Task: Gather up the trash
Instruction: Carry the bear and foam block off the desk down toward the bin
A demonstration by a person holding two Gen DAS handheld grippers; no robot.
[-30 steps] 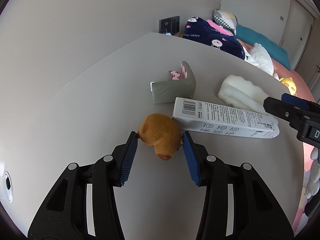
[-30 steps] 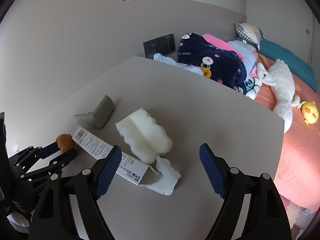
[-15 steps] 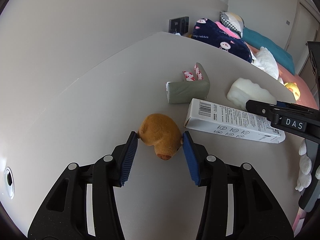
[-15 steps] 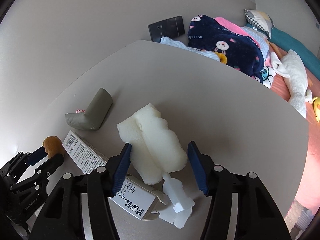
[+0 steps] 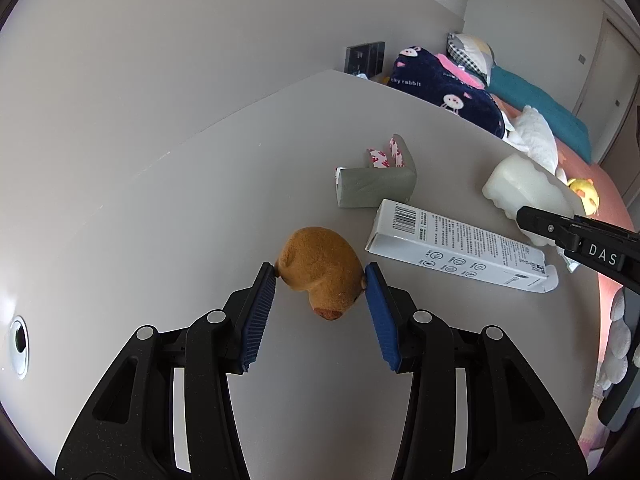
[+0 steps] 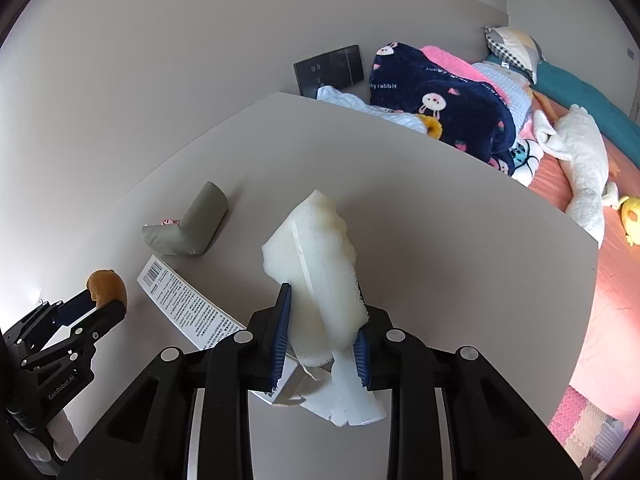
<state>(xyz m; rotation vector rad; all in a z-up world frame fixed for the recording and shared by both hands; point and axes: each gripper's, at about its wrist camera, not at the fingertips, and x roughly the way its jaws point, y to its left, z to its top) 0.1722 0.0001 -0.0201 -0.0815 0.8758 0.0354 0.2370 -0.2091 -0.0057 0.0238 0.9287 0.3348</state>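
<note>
Now both sets of jaws are closed on something, and only the lift is left to be made.

The white foam block (image 6: pixel 316 276) is pinched near its lower end by the right gripper (image 6: pixel 320 332), its long axis running up and away from the jaws, just right of the white carton (image 6: pixel 188 304) lying on the bench (image 6: pixel 460 248). Left of the carton's barcode end, the brown plush toy (image 5: pixel 320 272) is squeezed across its width by the left gripper (image 5: pixel 320 296). The grey corner guard (image 5: pixel 376 184) lies untouched beyond the carton, nearer to the left gripper.
</note>
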